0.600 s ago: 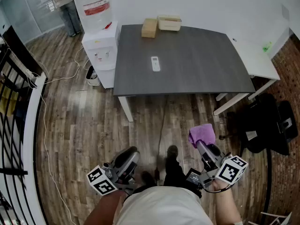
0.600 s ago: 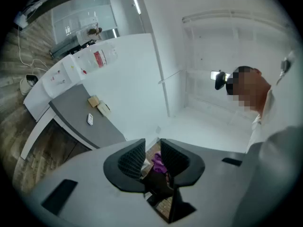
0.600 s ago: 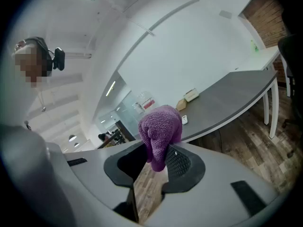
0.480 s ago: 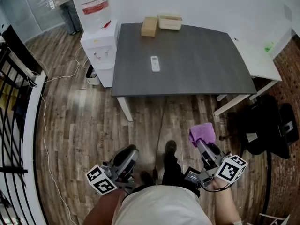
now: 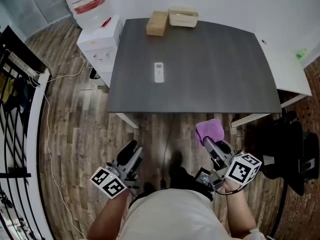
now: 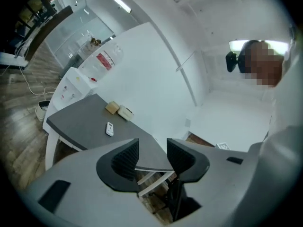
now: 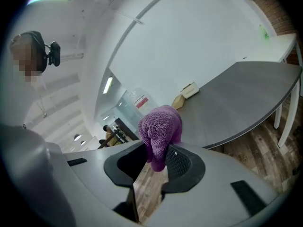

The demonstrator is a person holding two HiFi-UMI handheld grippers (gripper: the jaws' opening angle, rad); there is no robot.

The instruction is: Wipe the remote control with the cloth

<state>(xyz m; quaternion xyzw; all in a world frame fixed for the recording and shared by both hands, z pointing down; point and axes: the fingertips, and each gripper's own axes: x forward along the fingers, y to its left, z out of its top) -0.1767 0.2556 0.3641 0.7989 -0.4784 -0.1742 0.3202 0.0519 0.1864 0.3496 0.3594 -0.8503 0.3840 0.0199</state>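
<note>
near the middle of the desk (image 5: 215,59), a little toward its left edge, the white remote control (image 5: 158,72) lies flat, its long side running from near edge to far edge, with nothing touching it. at the far edge, toward the left corner, a tan box (image 5: 156,23) and a pale box (image 5: 183,17) sit just beside each other. a white water dispenser (image 5: 97,36) stands on the wooden floor (image 5: 75,124) by the desk's left edge.

both tongs are off the desk, short of its near edge, over the floor in front of the person. the right tongs (image 5: 207,142) grip a purple cloth (image 5: 210,130): the right gripper view shows the jaws closed on its lower fold while the rest bunches up above them, clear of the desk. the left tongs (image 5: 131,149) face the desk with their jaws moderately apart and nothing between them; only the desk's corner and the floor show through the gap. the remote control is well apart from both tongs and from the cloth.
</note>
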